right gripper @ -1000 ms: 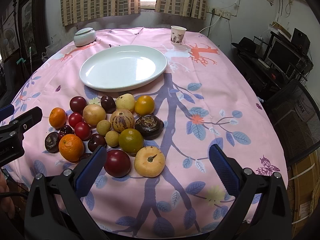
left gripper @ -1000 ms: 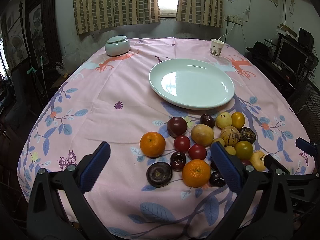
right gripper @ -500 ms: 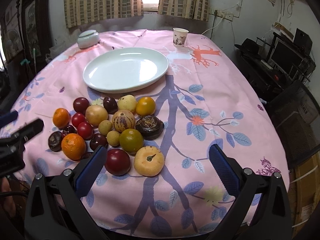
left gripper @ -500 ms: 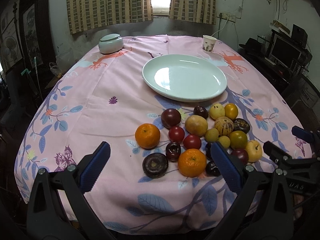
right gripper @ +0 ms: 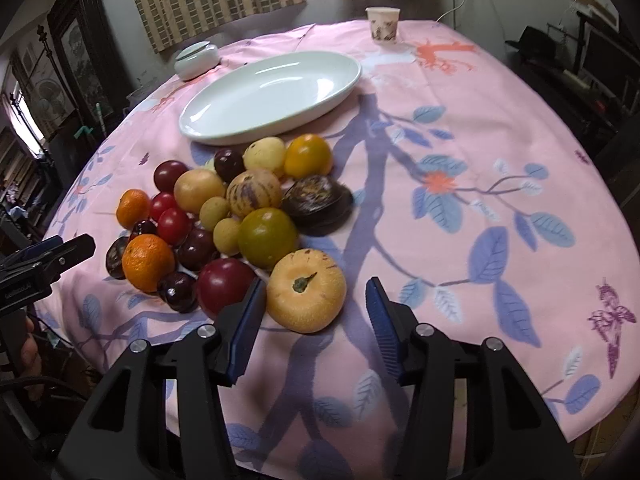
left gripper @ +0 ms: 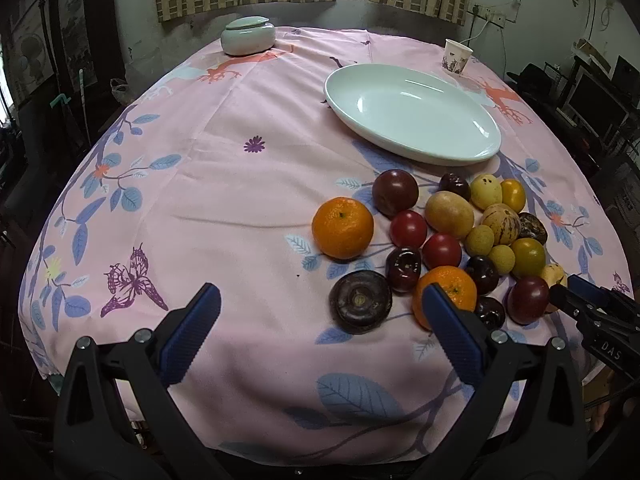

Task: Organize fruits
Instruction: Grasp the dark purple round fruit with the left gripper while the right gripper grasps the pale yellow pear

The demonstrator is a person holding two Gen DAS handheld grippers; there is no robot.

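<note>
On the pink-clothed surface (left gripper: 224,184), in the left wrist view, the fruits (left gripper: 448,240) lie heaped at four o'clock, just short of the empty white plate (left gripper: 412,112) at two o'clock. The left tongs (left gripper: 320,332) stand wide apart over bare cloth, nothing between them; the right pad overlaps an orange (left gripper: 456,292). A lidded jar (left gripper: 248,36) sits at twelve o'clock.

In the right wrist view, the right tongs (right gripper: 312,320) are closing with jaws still apart, a pale yellow fruit (right gripper: 306,290) just ahead between the tips, untouched. A paper cup (right gripper: 383,25) stands at one o'clock.
</note>
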